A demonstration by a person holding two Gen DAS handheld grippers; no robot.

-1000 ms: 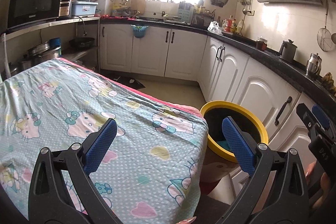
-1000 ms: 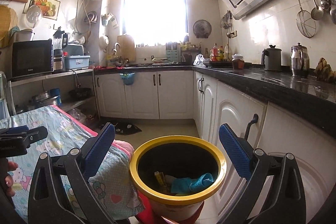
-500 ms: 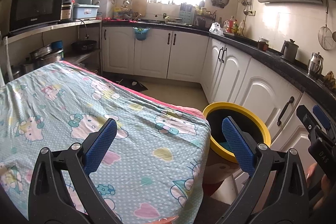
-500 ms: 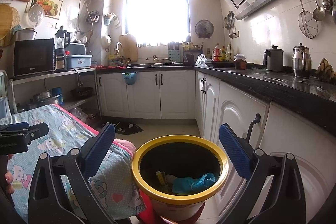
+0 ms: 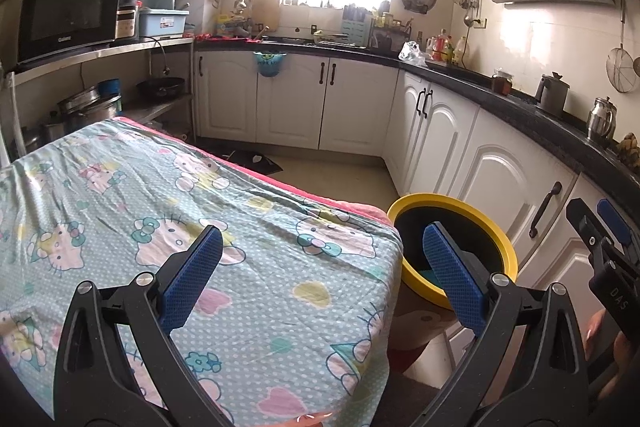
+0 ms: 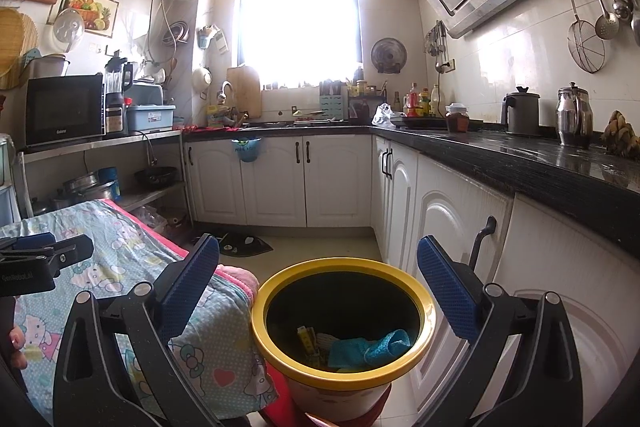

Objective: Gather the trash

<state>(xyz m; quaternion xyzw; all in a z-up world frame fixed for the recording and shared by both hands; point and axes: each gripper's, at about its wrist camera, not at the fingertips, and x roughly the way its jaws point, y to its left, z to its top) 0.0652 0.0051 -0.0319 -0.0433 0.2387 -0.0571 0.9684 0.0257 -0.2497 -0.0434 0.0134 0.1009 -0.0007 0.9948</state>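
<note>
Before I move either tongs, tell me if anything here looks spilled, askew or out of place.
Nothing looks spilled or damaged. The yellow-rimmed round trash bin stands upright beside the table covered in a cartoon-cat cloth, with a teal crumpled cloth and small scraps inside. Both the left tongs and right tongs are open and empty.

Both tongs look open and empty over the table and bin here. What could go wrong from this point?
1. The yellow-rimmed bin stands tight between the clothed table and a cabinet handle; the right tongs, open around it, could knock the rim.
2. The left tongs, open low over the cloth, might snag it.
</note>
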